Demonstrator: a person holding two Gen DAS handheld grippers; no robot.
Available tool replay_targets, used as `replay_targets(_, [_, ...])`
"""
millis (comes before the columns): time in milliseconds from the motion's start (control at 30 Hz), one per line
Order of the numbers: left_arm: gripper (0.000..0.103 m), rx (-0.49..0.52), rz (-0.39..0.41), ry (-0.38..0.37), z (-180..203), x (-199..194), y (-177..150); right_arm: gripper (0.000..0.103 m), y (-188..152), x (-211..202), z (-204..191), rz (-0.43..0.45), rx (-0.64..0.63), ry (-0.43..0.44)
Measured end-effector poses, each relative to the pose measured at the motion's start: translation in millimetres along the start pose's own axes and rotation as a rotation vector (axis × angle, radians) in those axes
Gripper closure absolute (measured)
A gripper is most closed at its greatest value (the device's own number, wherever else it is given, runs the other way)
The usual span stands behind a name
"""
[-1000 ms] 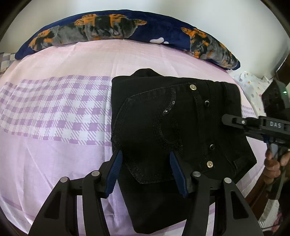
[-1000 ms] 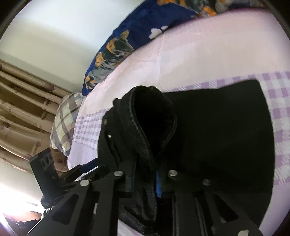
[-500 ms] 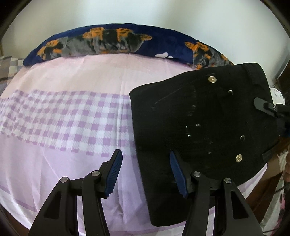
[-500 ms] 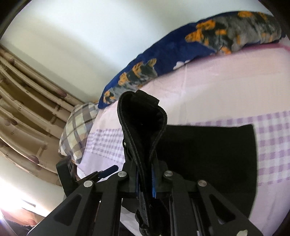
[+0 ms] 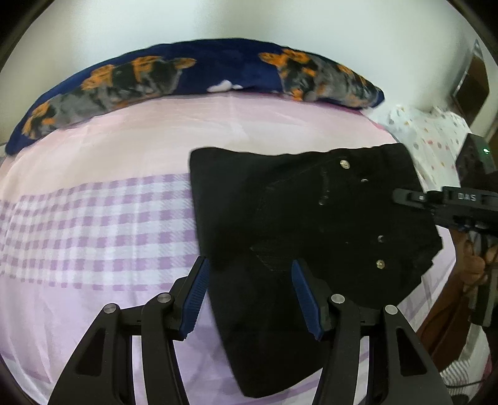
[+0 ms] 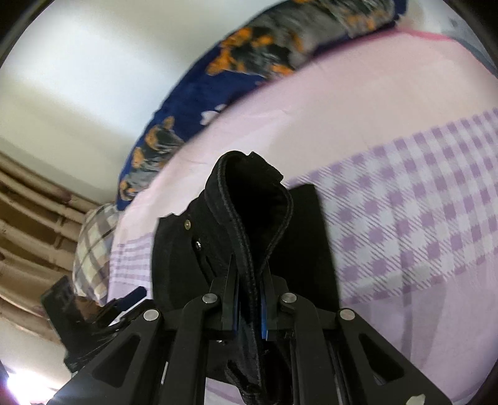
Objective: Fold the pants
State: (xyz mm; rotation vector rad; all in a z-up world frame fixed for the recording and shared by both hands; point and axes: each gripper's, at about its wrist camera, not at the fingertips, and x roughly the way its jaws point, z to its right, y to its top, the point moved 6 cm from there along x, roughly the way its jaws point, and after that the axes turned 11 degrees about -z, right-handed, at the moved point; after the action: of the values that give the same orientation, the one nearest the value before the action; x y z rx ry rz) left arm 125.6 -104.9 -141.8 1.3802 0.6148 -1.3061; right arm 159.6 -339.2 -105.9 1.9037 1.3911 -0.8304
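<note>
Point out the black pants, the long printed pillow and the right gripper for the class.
black pants (image 5: 280, 212), left wrist view, on the flat folded top layer.
long printed pillow (image 5: 224, 67), left wrist view, on its navy middle.
right gripper (image 6: 250, 307), right wrist view, between its fingertips clamping the waistband.

Soft, even daylight fills both views, bright on the white wall (image 5: 311, 28) and the pink bedsheet (image 5: 93, 233). The black pants (image 5: 295, 218) swallow detail — seams barely show. The right wrist view is motion-blurred, worst on the blanket (image 6: 280, 46) and the checks, with a blown-out glare at its lower left corner. Fisheye bending curves every edge — dark vignette rings the corners.
</note>
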Motion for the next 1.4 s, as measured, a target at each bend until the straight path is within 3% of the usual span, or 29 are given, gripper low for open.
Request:
replay_targets(267, [0.047, 0.022, -0.079, 0.019, 6, 29, -12, 0.093, 2, 18, 25, -0.025, 0.024, -0.022])
replay_targets(367, [0.047, 0.023, -0.082, 0.018, 7, 32, -16, 0.089, -1, 20, 33, -0.015, 0.04, -0.021])
replay_targets(433, [0.047, 0.027, -0.079, 0.02, 8, 32, -17, 0.075, -5, 18, 33, 0.0, 0.038, -0.053])
replay_targets(633, [0.047, 0.034, -0.079, 0.03, 11, 28, -21, 0.071, -27, 5, 29, 0.043, 0.036, -0.13])
replay_targets(1067, [0.047, 0.03, -0.072, 0.012, 10, 13, -35, 0.07, -60, -14, 25, 0.083, 0.067, -0.155])
replay_targets(1167, [0.047, 0.029, -0.068, -0.006, 11, 8, -40, 0.077, -64, -18, 20, 0.099, 0.043, -0.169])
replay_targets(1200, [0.047, 0.029, -0.067, -0.013, 11, 7, -41, 0.083, -64, -19, 18, 0.103, 0.031, -0.188])
replay_targets(1400, [0.047, 0.035, -0.073, -0.033, 13, 3, -49, 0.089, -66, -29, 10, 0.128, 0.036, -0.195])
